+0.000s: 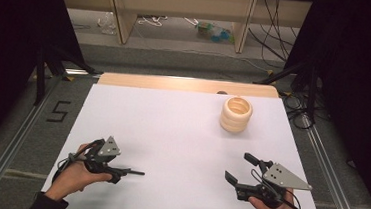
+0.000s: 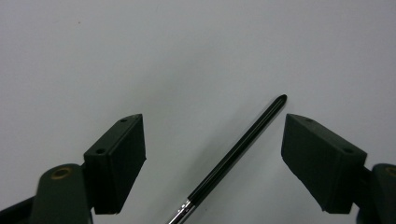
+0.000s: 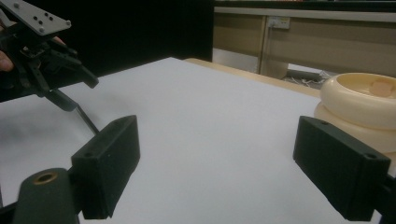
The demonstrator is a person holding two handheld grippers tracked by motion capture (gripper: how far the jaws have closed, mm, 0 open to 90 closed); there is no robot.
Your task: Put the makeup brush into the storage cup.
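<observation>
The right claw (image 1: 238,169) sits spread and empty at the near edge of the white surface (image 1: 171,128), aimed toward the stack of cream rings (image 1: 236,114), probably ready to fetch it. Left of it, the left claw (image 1: 118,172) is also released, its jaws straddling a thin black stick (image 2: 243,144) lying flat without touching it. The rings stand far beyond, toward the surface's far right corner.
</observation>
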